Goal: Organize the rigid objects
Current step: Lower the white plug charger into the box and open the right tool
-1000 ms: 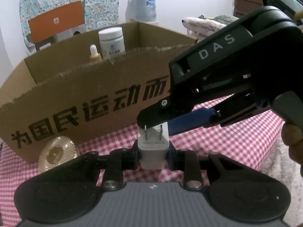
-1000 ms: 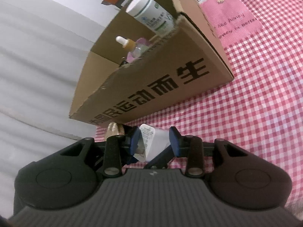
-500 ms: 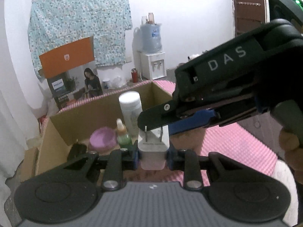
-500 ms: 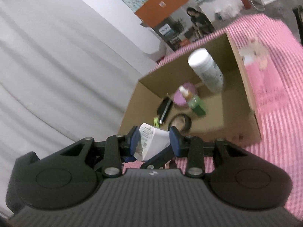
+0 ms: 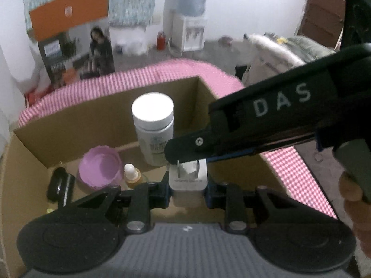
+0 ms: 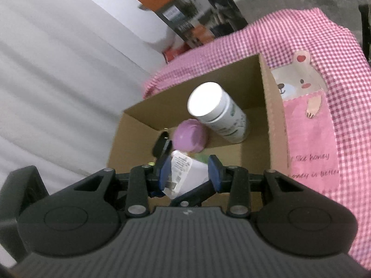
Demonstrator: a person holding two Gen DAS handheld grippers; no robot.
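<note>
Both grippers hold one white plug charger (image 5: pixel 187 180) above the open cardboard box (image 5: pixel 92 113). My left gripper (image 5: pixel 187 188) is shut on its body, prongs pointing up. My right gripper (image 6: pixel 188 176) is shut on the same charger (image 6: pixel 185 173) from the right; its black finger (image 5: pixel 185 150) crosses over the prongs. Inside the box stand a white bottle (image 5: pixel 154 129), a purple bowl (image 5: pixel 99 166), a small dropper bottle (image 5: pixel 131 173) and a black object (image 5: pixel 59 185). The box (image 6: pixel 273 120) also shows in the right wrist view.
The box sits on a pink checked cloth (image 6: pixel 324 58) with a bear patch (image 6: pixel 299 76). A white curtain (image 6: pixel 58 81) hangs at the left. A water dispenser (image 5: pixel 190 23) and a poster stand beyond the table.
Both grippers rose with the charger from in front of the box's outer wall to above its open top, and the view now looks down into the box.
</note>
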